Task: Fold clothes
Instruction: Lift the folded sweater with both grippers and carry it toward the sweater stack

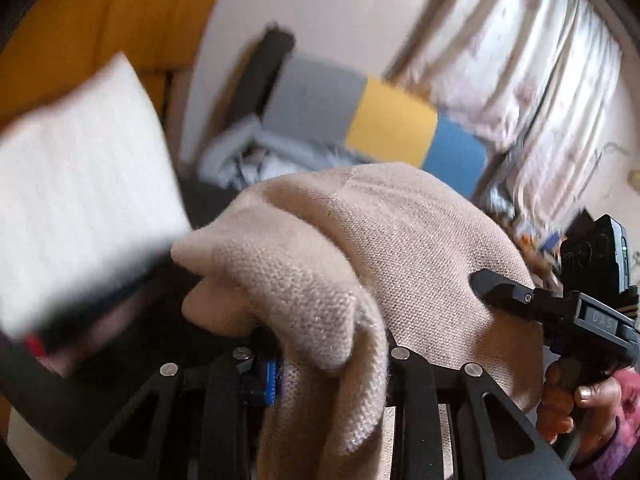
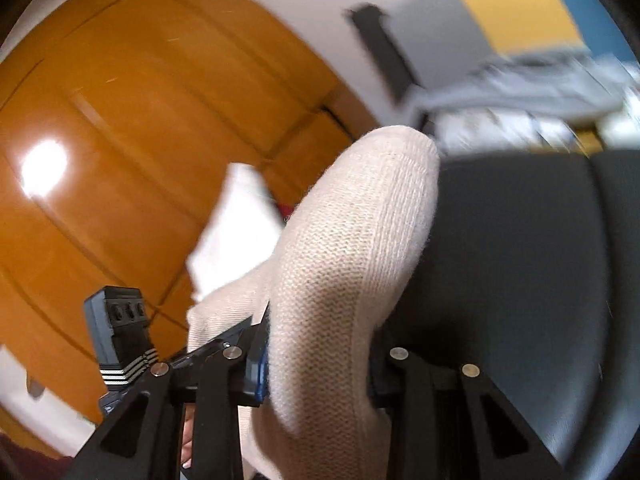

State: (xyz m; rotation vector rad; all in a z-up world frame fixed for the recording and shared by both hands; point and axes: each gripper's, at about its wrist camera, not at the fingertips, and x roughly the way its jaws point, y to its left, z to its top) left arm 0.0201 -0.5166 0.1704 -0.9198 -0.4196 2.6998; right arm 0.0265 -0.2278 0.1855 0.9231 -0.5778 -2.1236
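**A:** Start closest in. What are your fingers doing?

**B:** Your left gripper [image 1: 332,364] has its fingers pinched narrow on a thick fold of the beige knit sweater [image 1: 360,248]. The cloth bulges up between them and fills the middle of the left wrist view. Your right gripper [image 2: 316,364] is clamped on another bunched part of the same sweater [image 2: 352,248], which rises from its fingers toward 12 o'clock.

**A:** Can you see one gripper from the other?

**B:** Yes. In the left wrist view your right gripper [image 1: 504,292] comes in from 3 o'clock, one black finger lying against the knit, and your right hand [image 1: 580,404] wraps its handle at 4 o'clock. In the right wrist view your left gripper [image 2: 216,344] sits at 8 o'clock against the sweater's edge.

**A:** And beyond the sweater?

**B:** A white cushion [image 1: 80,184] sits at 9 o'clock in the left wrist view, blurred. A dark surface [image 2: 520,260] lies past the sweater at 3 o'clock in the right wrist view; I cannot tell what it is. Farther off, an orange wooden door [image 2: 140,120], a panel of grey, yellow and blue blocks [image 1: 384,120] with a heap of pale clothes [image 1: 256,156] below it, and a light curtain [image 1: 540,60] at 1 o'clock.
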